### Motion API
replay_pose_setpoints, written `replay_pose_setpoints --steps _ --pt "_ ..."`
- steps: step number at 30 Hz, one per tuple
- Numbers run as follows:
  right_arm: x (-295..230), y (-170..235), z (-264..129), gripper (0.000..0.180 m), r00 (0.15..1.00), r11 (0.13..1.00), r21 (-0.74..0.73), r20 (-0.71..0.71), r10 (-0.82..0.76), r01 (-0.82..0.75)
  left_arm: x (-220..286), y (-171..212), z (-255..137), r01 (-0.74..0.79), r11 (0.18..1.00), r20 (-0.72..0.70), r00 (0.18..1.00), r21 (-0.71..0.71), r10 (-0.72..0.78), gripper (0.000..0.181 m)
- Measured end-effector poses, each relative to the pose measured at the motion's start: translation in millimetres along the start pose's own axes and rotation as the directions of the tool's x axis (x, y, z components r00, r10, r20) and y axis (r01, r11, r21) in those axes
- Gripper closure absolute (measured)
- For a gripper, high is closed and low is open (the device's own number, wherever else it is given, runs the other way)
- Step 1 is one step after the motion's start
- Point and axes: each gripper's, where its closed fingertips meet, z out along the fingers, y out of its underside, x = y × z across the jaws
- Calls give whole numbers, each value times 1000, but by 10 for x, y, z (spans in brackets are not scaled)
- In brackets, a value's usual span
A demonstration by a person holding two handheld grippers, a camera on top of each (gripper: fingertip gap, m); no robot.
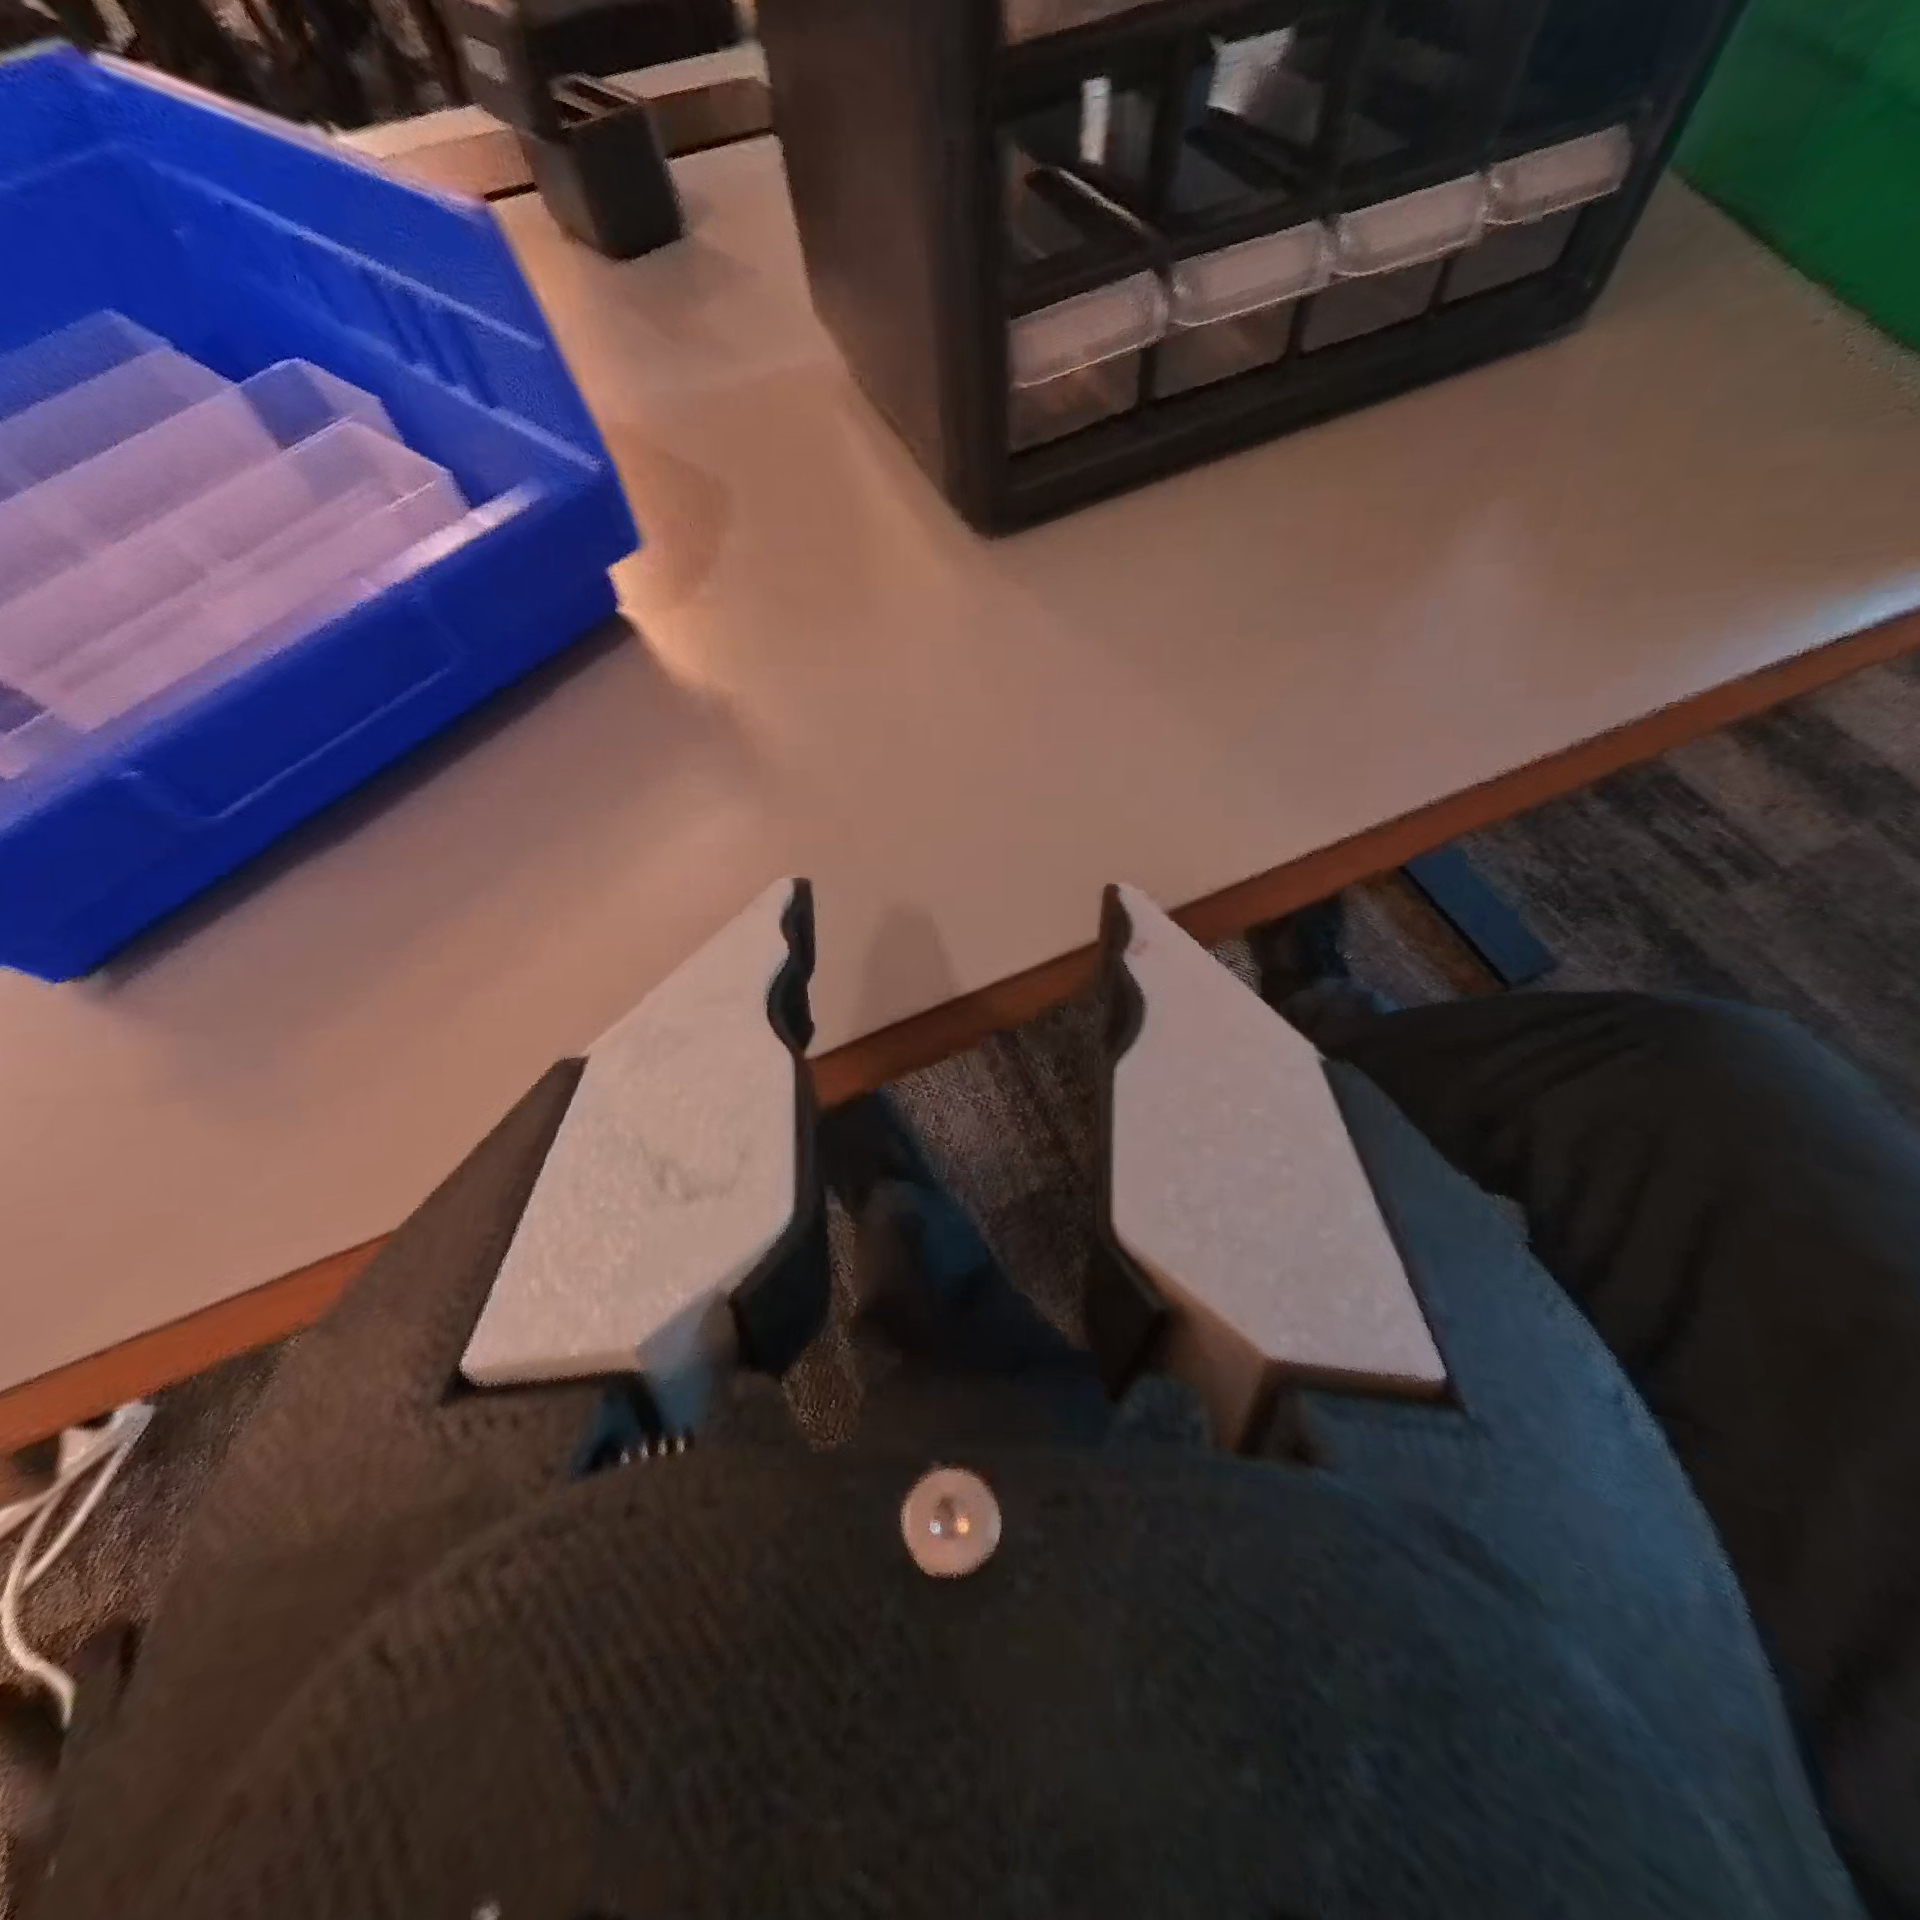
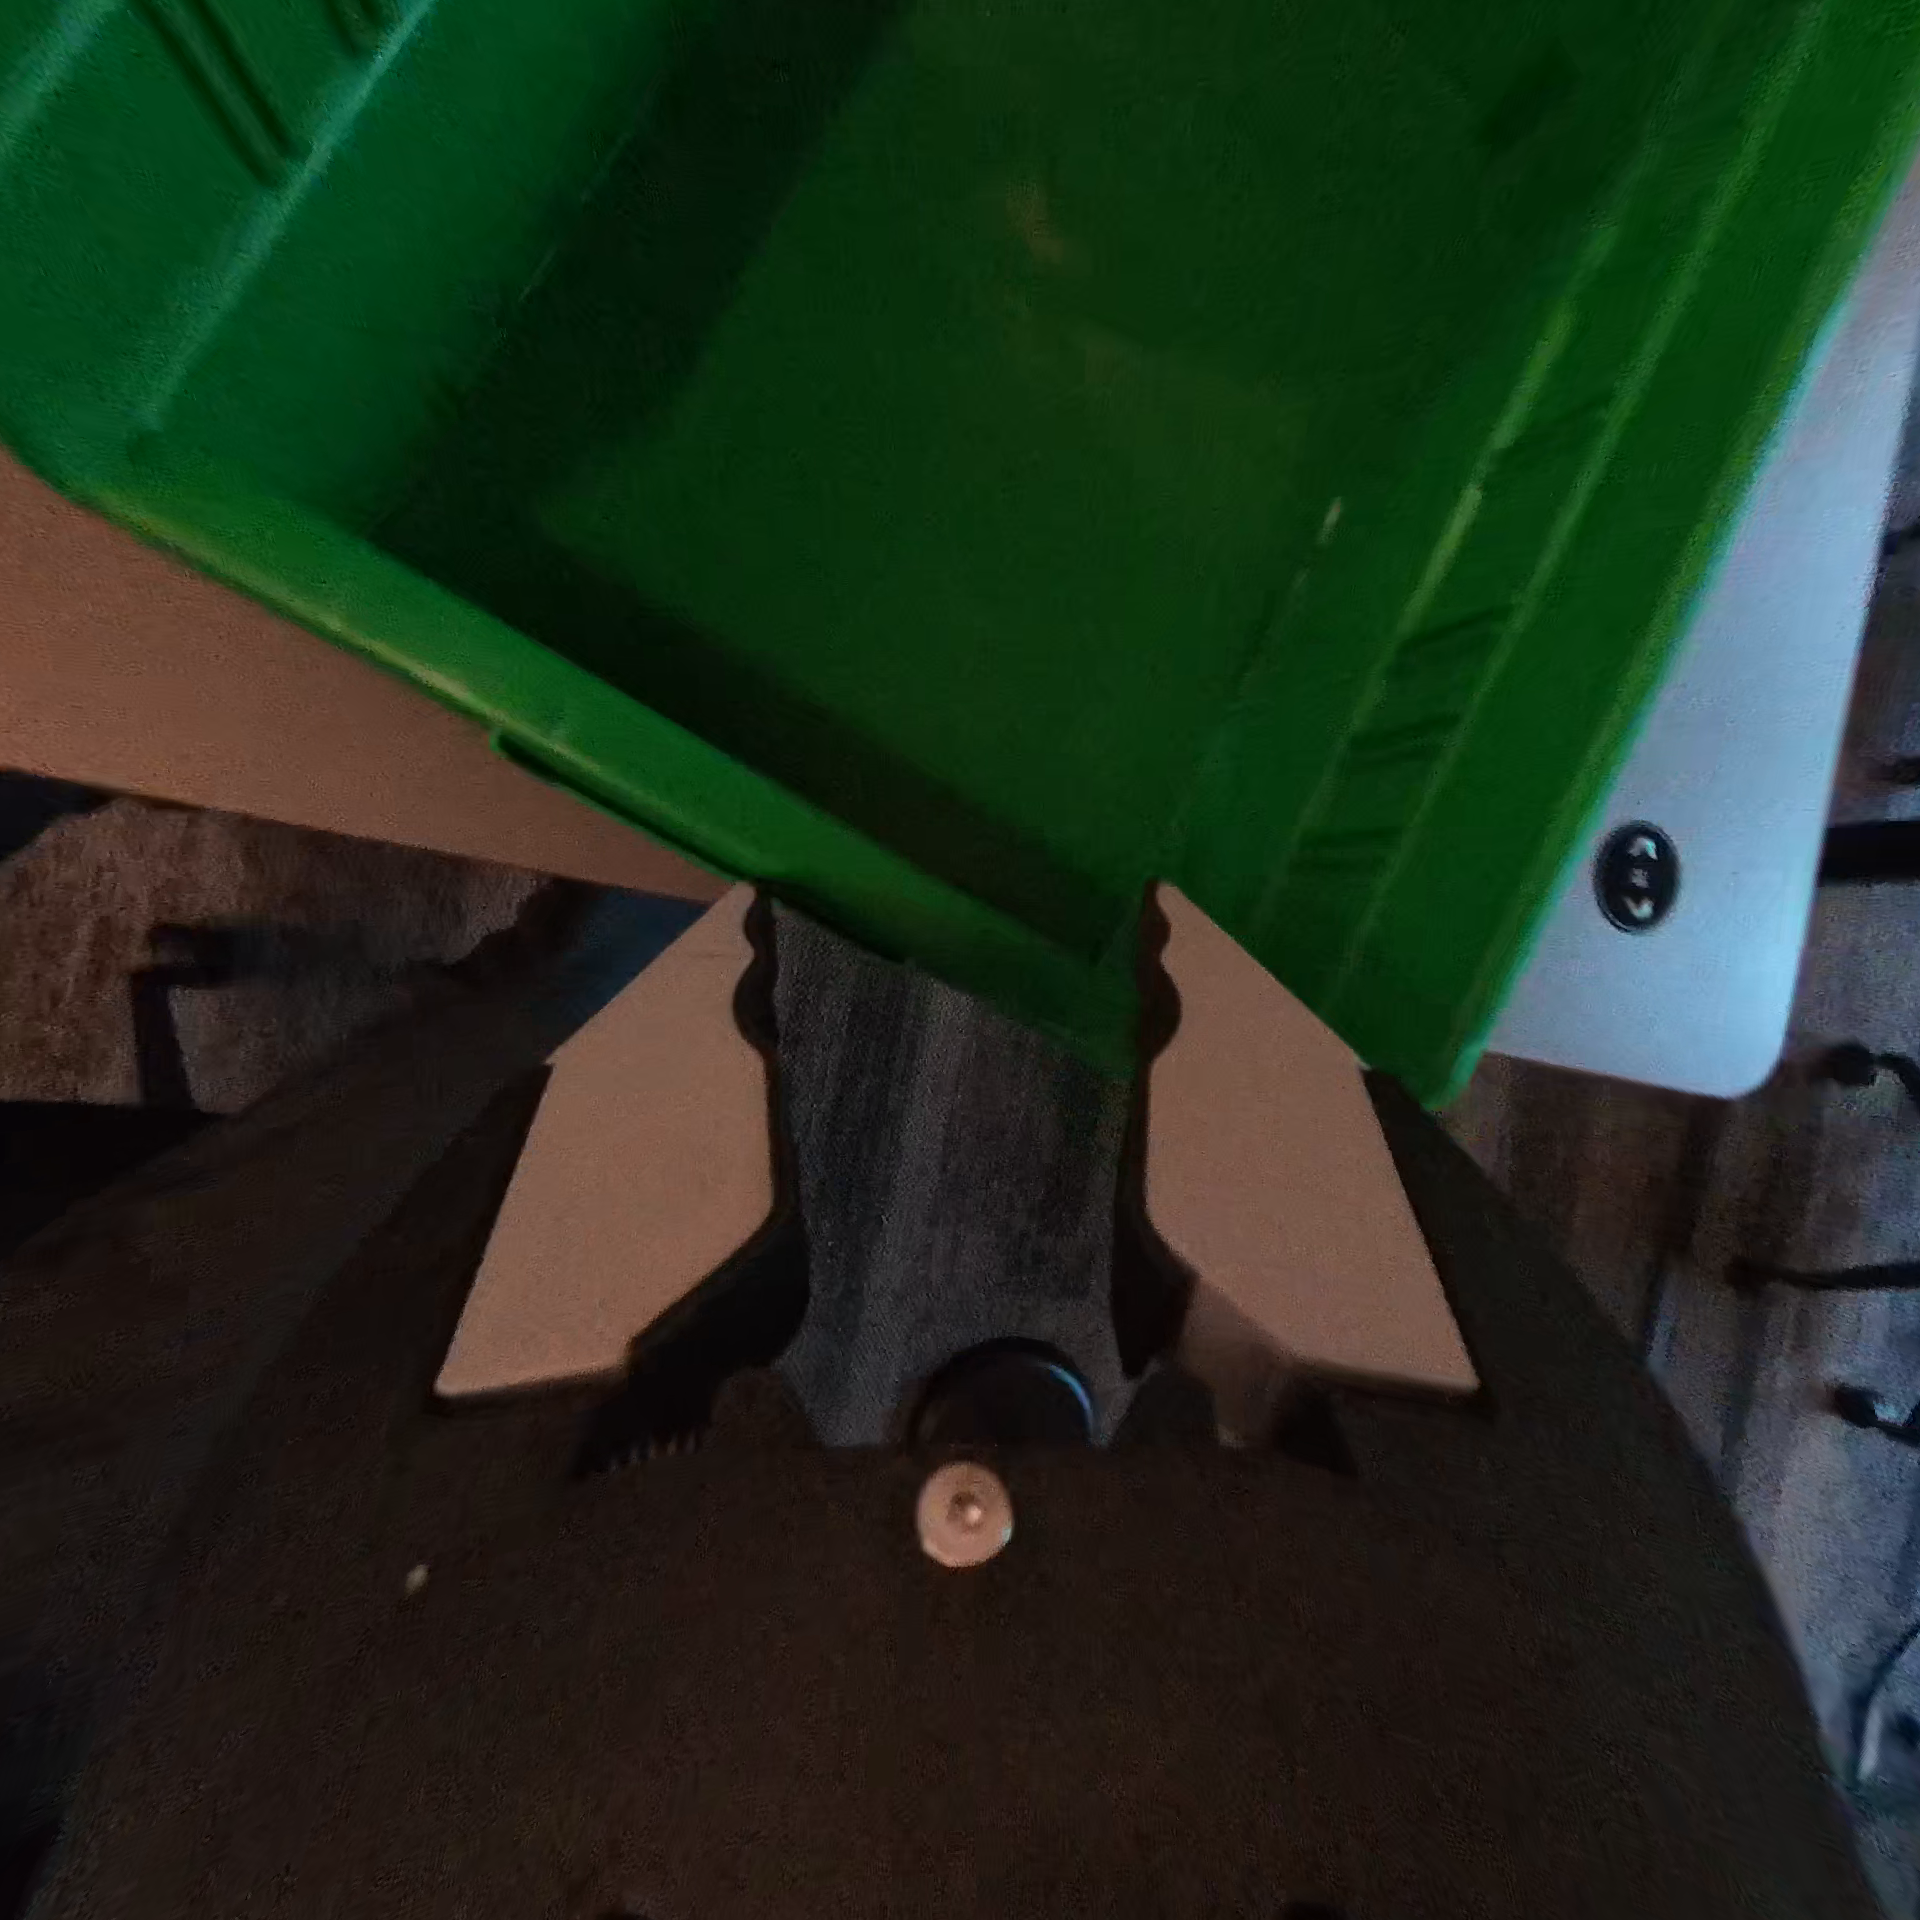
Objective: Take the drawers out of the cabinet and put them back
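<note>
A black small-parts cabinet [image 1: 894, 270] stands at the back of the pale table [image 1: 987, 665]. Its bottom row holds clear drawers [image 1: 1247, 281]; the slots above look open and dark. Several clear drawers [image 1: 208, 520] lie in a blue bin [image 1: 343, 717] on the left. My left gripper [image 1: 954, 914] is open and empty above the table's front edge, well short of the cabinet. My right gripper [image 2: 951, 914] is open and empty at the near corner of a green bin [image 2: 935, 416], which looks empty inside. The cabinet is not in the right wrist view.
A black block-shaped thing [image 1: 608, 166] stands behind the blue bin. The green bin also shows at the far right edge in the left wrist view [image 1: 1808, 135]. A person's dark-clothed leg [image 1: 1662, 1195] is below the table edge. A round black button [image 2: 1634, 875] sits on the table corner.
</note>
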Motion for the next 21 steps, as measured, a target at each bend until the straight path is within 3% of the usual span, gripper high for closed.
replay_pose_setpoints --steps 3,6,8,11,12,14,15,17,18,19,21 --pt "45 -243 -103 126 995 984 144 37 96 -101 -201 -132 23 -11 999 17 1000 40 10 131" --pt "-676 -646 -240 118 920 947 305 390 -29 -99 -358 -489 40 -107 983 69 993 151 97 126" --pt "-1004 -734 -227 115 862 941 328 496 -100 -80 -467 -718 188 -193 967 122 977 165 174 123" --pt "-1018 -783 91 108 895 954 284 444 -42 -96 -679 -975 645 -225 967 183 962 120 202 112" --pt "-970 -828 159 116 911 954 281 412 -21 -105 -774 -1018 819 -222 970 210 958 101 197 110" --pt "-915 -976 201 108 926 940 321 377 -13 -118 -931 -993 1152 -238 971 258 940 29 223 106" --pt "-932 -1012 224 112 923 942 319 383 -25 -108 -989 -959 1290 -251 968 281 928 -8 243 107" --pt "-1022 -1050 245 124 899 950 305 432 -72 -71 -1047 -898 1481 -297 953 308 903 -60 301 123" --pt "-1053 -1051 242 143 886 955 293 451 -102 -39 -1144 -905 1504 -326 943 367 870 -69 328 142" --pt "-1034 -1043 252 143 889 962 273 440 -127 2 -1211 -939 1489 -357 932 412 842 -55 347 157" --pt "-985 -1000 252 147 894 967 226 400 -202 118 -1201 -910 1448 -340 939 390 859 -53 333 158"
